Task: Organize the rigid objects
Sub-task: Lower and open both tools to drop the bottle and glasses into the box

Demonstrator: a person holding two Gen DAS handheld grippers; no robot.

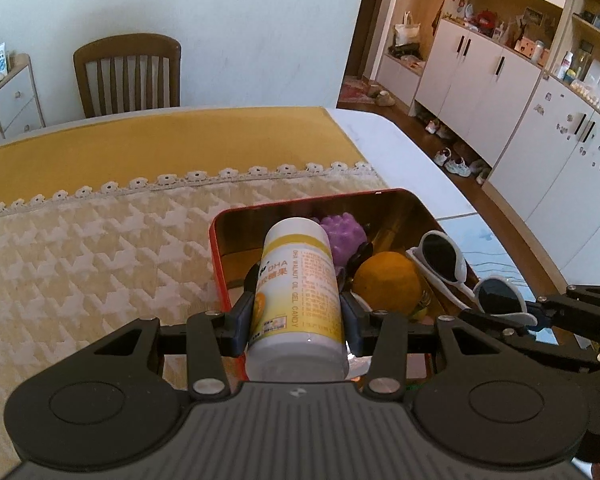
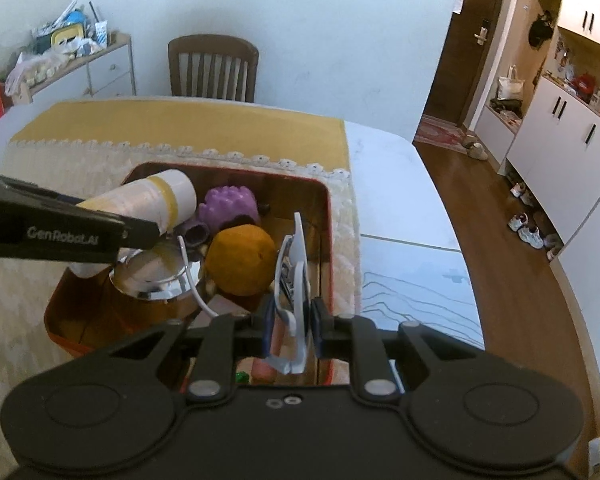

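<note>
In the left wrist view, your left gripper (image 1: pixel 298 300) was clenched on the white and yellow bottle (image 1: pixel 298 288), with one pad on each side of its label. The bottle pointed forward, away from the tool, and hung over the near left part of the red tin (image 1: pixel 216 264). Ahead of the fingers, inside the tin, lay a purple knobbly toy (image 1: pixel 346 236) and an orange ball (image 1: pixel 388 282). To the right were the white sunglasses (image 1: pixel 456 270).

I judge that the bottle is stiff, light and smooth, so it can slip; the middle of its body is the good place to hold.

In the right wrist view, your right gripper (image 2: pixel 292 322) was grasping the sunglasses (image 2: pixel 298 276) edge-on between nearly closed pads, over the near right side of the tin (image 2: pixel 328 216). The bottle (image 2: pixel 156 200) was ahead to the left, over the tin, above a shiny round lid (image 2: pixel 152 276).

I judge that the glasses are light but fragile; hold the frame, not the lenses.
</note>
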